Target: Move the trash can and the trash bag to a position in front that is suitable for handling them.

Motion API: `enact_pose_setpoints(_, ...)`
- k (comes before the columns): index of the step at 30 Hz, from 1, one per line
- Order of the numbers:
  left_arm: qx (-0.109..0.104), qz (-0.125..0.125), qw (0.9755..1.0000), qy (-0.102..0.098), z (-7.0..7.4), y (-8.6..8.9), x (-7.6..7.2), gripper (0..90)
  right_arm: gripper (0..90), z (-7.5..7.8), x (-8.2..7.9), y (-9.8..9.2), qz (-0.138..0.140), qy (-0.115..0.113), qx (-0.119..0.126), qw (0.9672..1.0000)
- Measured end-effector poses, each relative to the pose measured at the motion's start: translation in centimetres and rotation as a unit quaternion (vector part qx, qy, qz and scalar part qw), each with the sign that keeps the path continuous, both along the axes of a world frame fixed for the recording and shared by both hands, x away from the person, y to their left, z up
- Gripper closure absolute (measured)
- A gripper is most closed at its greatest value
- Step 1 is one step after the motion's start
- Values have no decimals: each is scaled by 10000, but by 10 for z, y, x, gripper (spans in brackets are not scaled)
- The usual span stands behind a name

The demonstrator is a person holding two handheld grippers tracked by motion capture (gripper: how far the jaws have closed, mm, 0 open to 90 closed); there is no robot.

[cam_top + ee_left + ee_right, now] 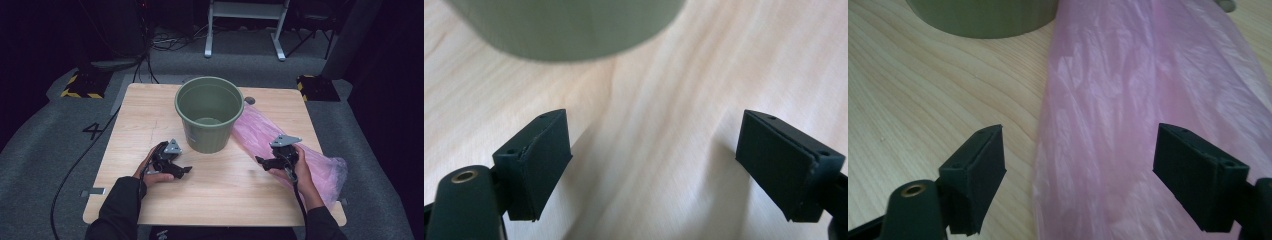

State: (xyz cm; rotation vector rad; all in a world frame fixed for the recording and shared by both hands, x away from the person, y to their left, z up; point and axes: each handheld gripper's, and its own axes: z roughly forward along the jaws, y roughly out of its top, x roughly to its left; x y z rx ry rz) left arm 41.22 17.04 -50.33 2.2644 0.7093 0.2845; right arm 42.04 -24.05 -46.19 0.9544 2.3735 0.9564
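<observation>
A green plastic bucket (pixel 209 117) stands upright and empty on the wooden table (pixel 150 107). To its right lies a long pink plastic bag (pixel 320 162), flat along the table's right side. My left gripper (pixel 186 170) hovers low in front of the bucket's left side, jaws wide apart with bare wood between them. In the left gripper view the bucket (pixel 569 30) is just ahead. My right gripper (pixel 260 161) sits over the bag's near part, open. In the right gripper view the pink bag (pixel 1143 100) lies under and between the jaws, untouched by the pads, and the bucket (pixel 983 17) is at top left.
The table's near half in front of the bucket is bare wood. A small dark round spot (pixel 249 100) marks the table behind the bucket. Cables run over the grey floor at left, and a white frame (pixel 245 20) stands far behind.
</observation>
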Motion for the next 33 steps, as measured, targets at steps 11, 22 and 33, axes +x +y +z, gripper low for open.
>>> enact_pose_setpoints(11, -9, 296, 9996, -17, -1, 30, -37, 137, 272, -20, 27, 14, -245, 243, -242, 9991)
enact_pose_setpoints(22, -8, 526, 9986, -25, -1, 34, -53, 137, 377, -28, 35, 2, -282, 570, 30, 9980)
enact_pose_setpoints(33, 5, 744, 9972, -31, -1, 30, -57, 138, 776, -28, 35, -6, -97, 599, 196, 9980)
